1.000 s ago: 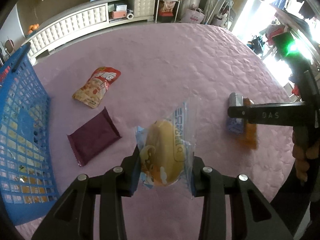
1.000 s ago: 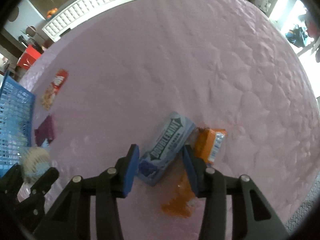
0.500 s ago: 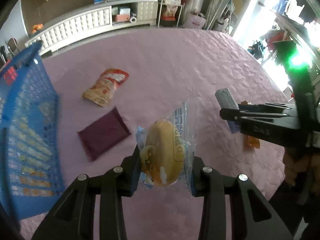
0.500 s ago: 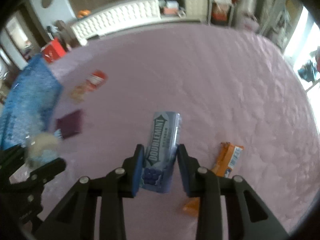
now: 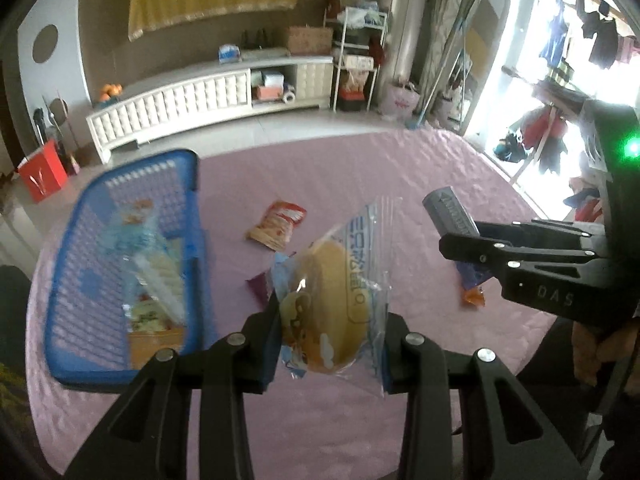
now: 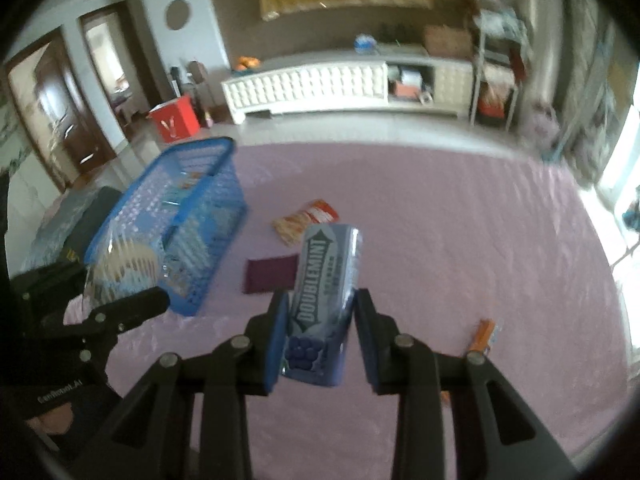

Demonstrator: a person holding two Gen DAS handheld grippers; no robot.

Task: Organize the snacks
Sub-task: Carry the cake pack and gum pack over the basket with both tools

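Observation:
My left gripper (image 5: pixel 328 320) is shut on a clear-wrapped yellow cake (image 5: pixel 332 300) and holds it above the pink table. My right gripper (image 6: pixel 320 332) is shut on a blue Doublemint gum pack (image 6: pixel 320 292), also lifted; the pack shows in the left wrist view (image 5: pixel 450 216). The blue basket (image 5: pixel 120 264) sits at the left with several snacks inside; it also shows in the right wrist view (image 6: pixel 176 220). On the table lie a red-and-beige snack bag (image 5: pixel 276 222), a maroon packet (image 6: pixel 270 274) and an orange packet (image 6: pixel 482 334).
The pink quilted tablecloth (image 5: pixel 360 168) covers a round table. Beyond its far edge stand a white low cabinet (image 5: pixel 208 96), a red bag (image 5: pixel 42 174) and shelves. Bright windows are at the right.
Both grippers have risen and tilted up with their loads. The basket has come into fuller view at the left, nearer the left gripper. The gum pack left the table.

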